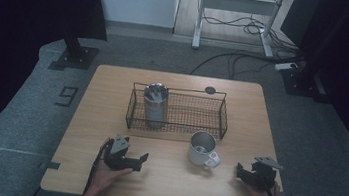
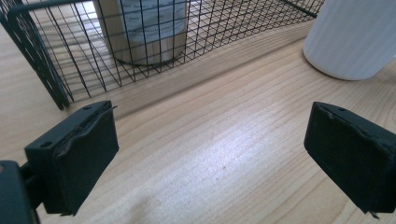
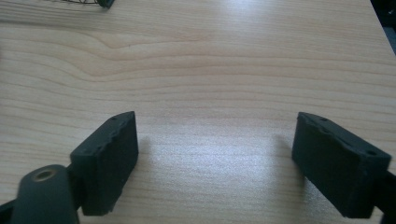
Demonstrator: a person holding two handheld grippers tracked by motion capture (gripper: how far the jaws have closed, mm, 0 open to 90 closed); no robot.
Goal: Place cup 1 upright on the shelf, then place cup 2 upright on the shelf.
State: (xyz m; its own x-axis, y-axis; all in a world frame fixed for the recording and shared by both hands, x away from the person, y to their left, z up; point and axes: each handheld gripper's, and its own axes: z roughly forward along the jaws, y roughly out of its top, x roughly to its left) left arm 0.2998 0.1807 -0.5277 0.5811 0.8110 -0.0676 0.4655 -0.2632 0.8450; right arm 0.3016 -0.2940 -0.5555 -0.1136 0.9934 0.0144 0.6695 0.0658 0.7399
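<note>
Here, white mug [image 1: 202, 149] stands upright on table [image 1: 161, 187], just before wire basket [image 1: 176, 112], between left tool [image 1: 144, 158] and right tool [image 1: 240, 169]. Both tools spread, pinching nothing. Mug looks rigid, smooth, slippery, breakable; best grip at handle or rim.

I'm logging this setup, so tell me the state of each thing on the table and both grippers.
Steel tumbler: upright, inside the wire basket.
Wire basket: on the table, holding the tumbler at its left end.
White mug: upright, empty, outside the basket.
Left gripper: open, holding nothing.
Right gripper: open, holding nothing.
</note>
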